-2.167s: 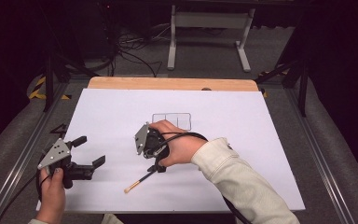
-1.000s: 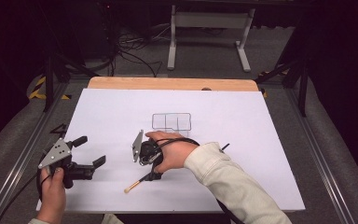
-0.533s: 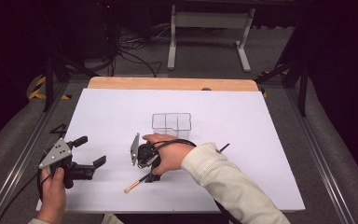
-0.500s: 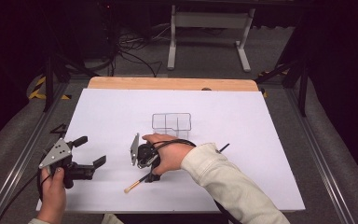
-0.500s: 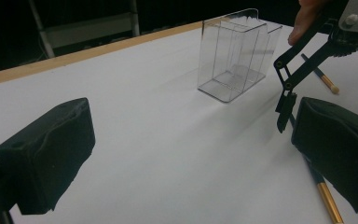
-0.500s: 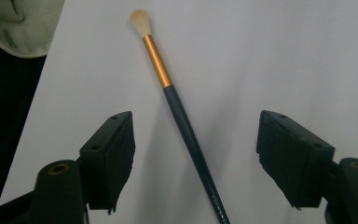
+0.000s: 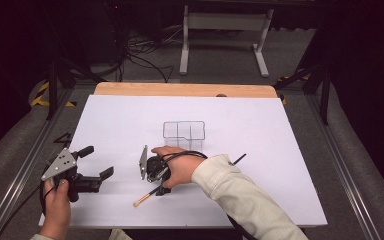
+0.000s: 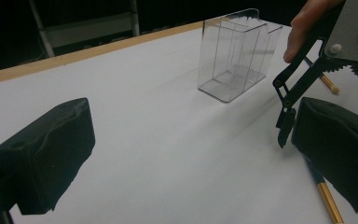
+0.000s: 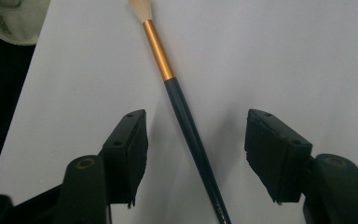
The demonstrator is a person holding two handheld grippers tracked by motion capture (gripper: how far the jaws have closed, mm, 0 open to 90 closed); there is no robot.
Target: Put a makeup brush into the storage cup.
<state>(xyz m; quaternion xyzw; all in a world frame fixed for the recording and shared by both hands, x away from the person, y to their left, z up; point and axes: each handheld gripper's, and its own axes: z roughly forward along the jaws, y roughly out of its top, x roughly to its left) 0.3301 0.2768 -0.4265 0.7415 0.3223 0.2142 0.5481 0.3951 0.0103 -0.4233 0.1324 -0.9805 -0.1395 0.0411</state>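
A paintbrush (image 7: 147, 196) with a dark handle, gold ferrule and pale tip lies on the white table near the front edge. My right gripper (image 7: 161, 190) points down over its handle. In the right gripper view the handle (image 9: 190, 133) runs between the two pads of the right gripper (image 9: 200, 156), with a gap on each side; the jaws have just been closing and are still open. My left gripper (image 7: 98, 161) rests at the front left, open and with nothing in it (image 8: 191, 158). A clear compartmented box (image 7: 183, 135) stands upright mid-table, behind the right hand.
The white sheet (image 7: 280, 130) covers the table, with a wooden strip (image 7: 185, 90) along its far edge. A thin dark stick (image 7: 239, 160) lies just right of the sleeve. In the left gripper view the box (image 8: 235, 56) stands ahead and the brush ferrule (image 8: 328, 203) lies at lower right.
The right hand has shifted left and toward the front edge, lowering its gripper over the brush handle, and its jaws have narrowed around it. The left gripper has stayed put.
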